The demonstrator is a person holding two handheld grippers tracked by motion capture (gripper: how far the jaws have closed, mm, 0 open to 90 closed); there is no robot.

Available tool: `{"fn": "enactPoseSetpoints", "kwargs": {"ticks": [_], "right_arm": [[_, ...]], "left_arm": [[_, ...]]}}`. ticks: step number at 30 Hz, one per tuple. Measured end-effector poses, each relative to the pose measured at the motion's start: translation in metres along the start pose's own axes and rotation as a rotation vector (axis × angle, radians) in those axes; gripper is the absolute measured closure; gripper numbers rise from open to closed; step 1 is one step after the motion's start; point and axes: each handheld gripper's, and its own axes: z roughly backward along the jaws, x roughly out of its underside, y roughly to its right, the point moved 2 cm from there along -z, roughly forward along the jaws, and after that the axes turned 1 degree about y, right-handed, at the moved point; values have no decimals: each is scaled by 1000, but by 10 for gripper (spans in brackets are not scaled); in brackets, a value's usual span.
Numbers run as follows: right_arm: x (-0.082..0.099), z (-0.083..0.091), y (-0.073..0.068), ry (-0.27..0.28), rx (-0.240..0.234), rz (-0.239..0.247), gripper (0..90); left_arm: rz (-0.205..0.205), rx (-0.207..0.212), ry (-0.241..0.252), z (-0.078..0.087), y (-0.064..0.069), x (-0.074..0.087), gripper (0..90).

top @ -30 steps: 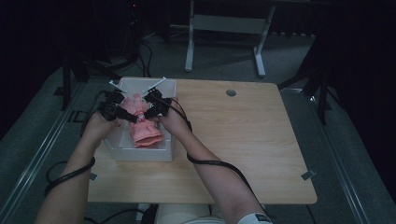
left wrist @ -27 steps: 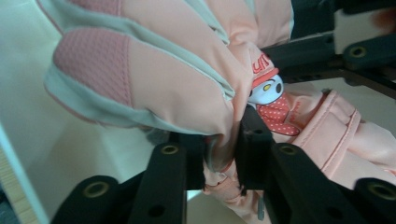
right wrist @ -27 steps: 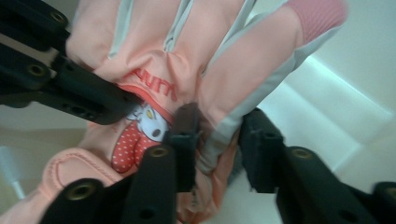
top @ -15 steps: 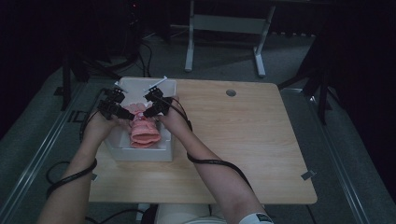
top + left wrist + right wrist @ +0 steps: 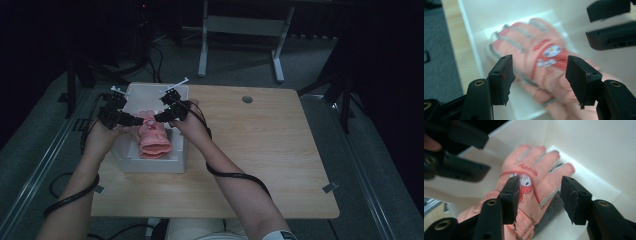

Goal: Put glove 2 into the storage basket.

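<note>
Two pink gloves (image 5: pixel 154 136), stacked it seems, lie inside white box (image 5: pixel 150 162) at table's (image 5: pixel 280 165) left edge. Left tongs (image 5: pixel 136 121) & right tongs (image 5: pixel 159 118) hover just above gloves, both spread, having just been opening, nothing pinched btw pads.

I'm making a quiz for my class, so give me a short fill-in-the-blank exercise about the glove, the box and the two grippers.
1. The pink glove lies inside a ____ box.
2. The box stands on a ____ table.
3. The jaws of the left gripper and the right gripper have just been ____, and no pad presses on the glove.
4. The patch on the glove's back shows a small white ____.

Missing words: white; wooden; opening; face
</note>
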Motion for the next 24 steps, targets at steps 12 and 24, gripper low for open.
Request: {"fn": "enactPoseSetpoints", "kwargs": {"ticks": [12, 24], "right_arm": [[9, 65, 13, 100, -2, 61, 344], [39, 101, 46, 117, -10, 52, 199]], "left_arm": [[-88, 172, 122, 13, 56, -9, 389], [-194, 300, 142, 10, 110, -14, 165]]}}
